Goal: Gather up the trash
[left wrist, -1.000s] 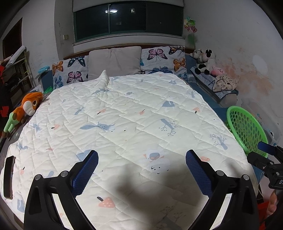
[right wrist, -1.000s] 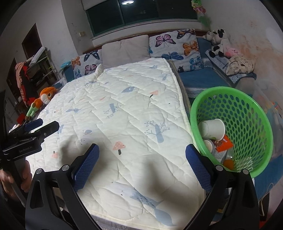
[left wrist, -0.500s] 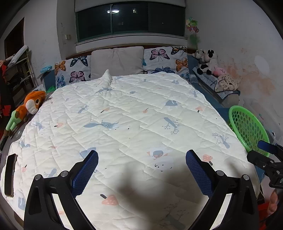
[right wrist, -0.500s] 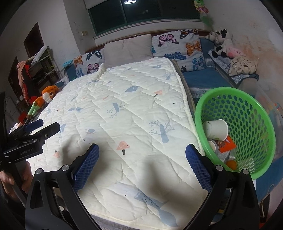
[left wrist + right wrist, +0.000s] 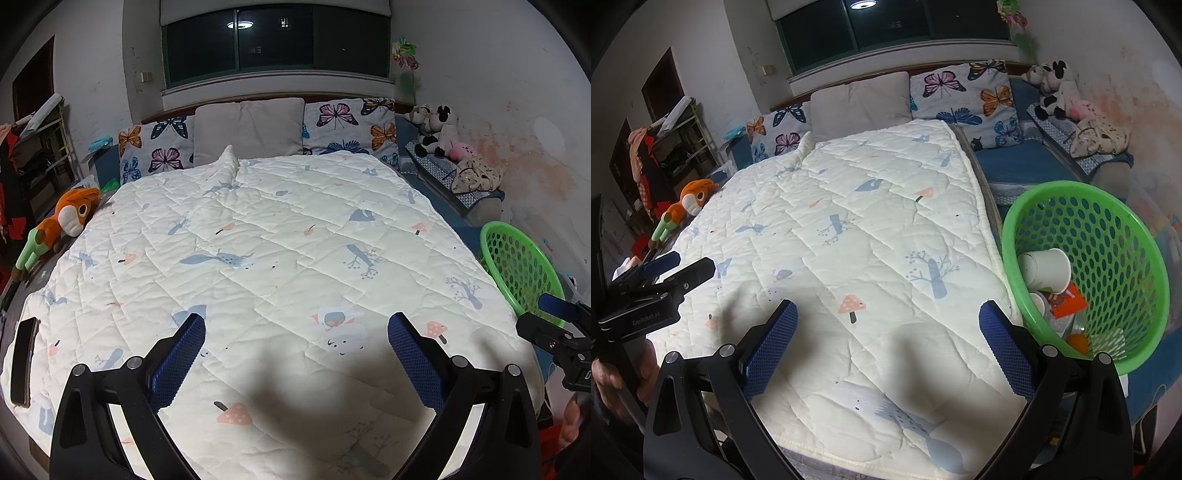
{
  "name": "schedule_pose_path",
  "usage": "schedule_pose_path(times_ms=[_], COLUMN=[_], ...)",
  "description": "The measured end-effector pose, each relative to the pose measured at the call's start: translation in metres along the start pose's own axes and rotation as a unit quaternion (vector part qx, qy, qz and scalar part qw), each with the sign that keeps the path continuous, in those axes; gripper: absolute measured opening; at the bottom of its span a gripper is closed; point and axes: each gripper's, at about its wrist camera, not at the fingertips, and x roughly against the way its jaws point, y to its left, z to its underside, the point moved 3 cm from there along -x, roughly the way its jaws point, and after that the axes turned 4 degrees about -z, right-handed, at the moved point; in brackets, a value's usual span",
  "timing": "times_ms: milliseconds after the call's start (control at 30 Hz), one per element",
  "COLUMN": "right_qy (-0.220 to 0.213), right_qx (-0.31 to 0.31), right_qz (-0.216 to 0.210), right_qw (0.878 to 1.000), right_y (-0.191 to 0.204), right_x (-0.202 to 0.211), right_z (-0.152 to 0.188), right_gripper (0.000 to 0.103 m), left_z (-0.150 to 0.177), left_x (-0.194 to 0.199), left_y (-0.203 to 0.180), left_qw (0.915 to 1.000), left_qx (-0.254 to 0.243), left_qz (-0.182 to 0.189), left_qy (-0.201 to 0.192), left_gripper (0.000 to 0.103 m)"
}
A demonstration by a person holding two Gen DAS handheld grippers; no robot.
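While hovering over quilt [image 5: 295, 240], both hand-held grippers, left [image 5: 295, 354] and right [image 5: 886, 343], gape wide, empty.

We see a white quilt [image 5: 280, 258] printed with birds and mushrooms spread over the bed. At its far end, a grey pillow [image 5: 249, 127] sits between butterfly pillows [image 5: 349, 127]. An orange plush toy [image 5: 70, 216] lies at the left; a cow plush [image 5: 434, 129] sits far right. A dark phone [image 5: 24, 362] rests on the near-left corner.
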Motion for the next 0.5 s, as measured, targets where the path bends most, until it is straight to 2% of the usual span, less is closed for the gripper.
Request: schedule_pose_path(times_ms=[500], right_qy=[-0.022], right_qx=[0.003], right_qz=[-0.016], right_qw=[1.0], right_y=[0.0004], right_x=[0.0087], right_z=[0.0014], right_gripper=[0.098], left_z=[-0.0018], left_x=[0.0107], left_y=[-0.0037], left_qw=[0.9996], left_qx=[-0.003], left_qz=[-0.016], left_qy=[-0.022], left_gripper=[0.096])
